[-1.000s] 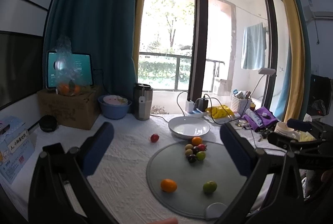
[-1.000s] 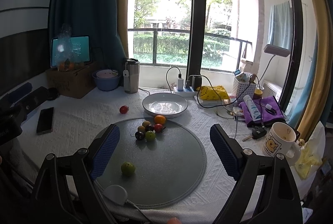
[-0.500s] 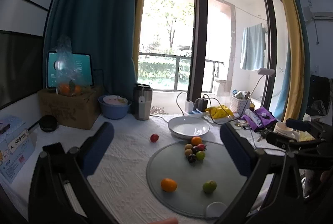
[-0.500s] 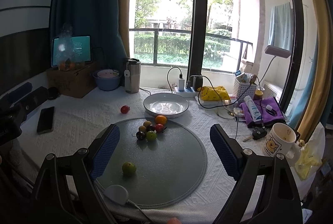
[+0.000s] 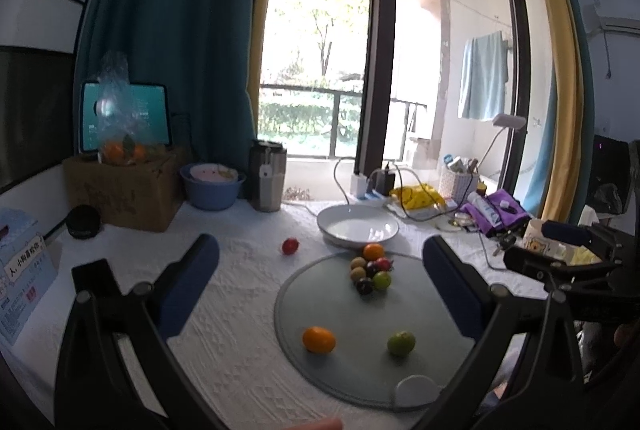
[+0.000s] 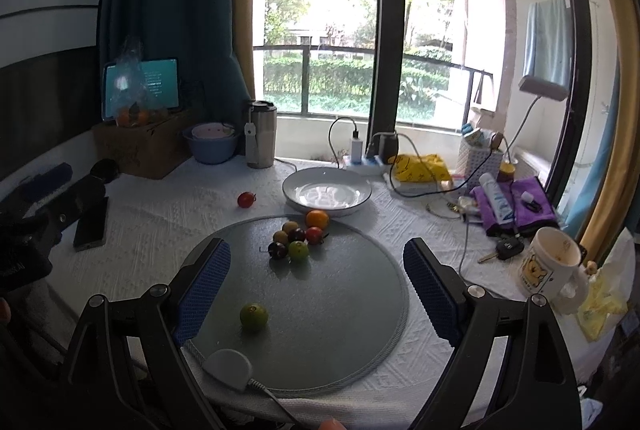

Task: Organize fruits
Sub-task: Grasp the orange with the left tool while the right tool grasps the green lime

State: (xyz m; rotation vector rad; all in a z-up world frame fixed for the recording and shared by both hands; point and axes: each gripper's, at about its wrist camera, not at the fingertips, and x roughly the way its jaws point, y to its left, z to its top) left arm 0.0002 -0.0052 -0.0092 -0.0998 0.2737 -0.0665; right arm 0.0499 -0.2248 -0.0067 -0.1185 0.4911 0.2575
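Fruits lie loose on the glass turntable (image 6: 360, 310): the green lime (image 6: 253, 316) sits low-left between the right gripper (image 6: 316, 286) jaws, nearer than the left gripper (image 5: 320, 270); both jaws spread, empty.

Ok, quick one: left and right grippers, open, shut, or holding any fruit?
Left gripper: open, holding nothing, above the table.
Right gripper: open, holding nothing, above the round mat.

The left gripper (image 5: 320, 282) stands wide open above the round glass mat (image 5: 344, 342); an orange (image 5: 318, 339) and a green fruit (image 5: 401, 343) lie apart near its front; a small fruit cluster (image 5: 370, 270) sits beside the white plate (image 5: 358, 227); a red fruit (image 5: 290, 246) rests on the tablecloth (image 5: 232, 310)
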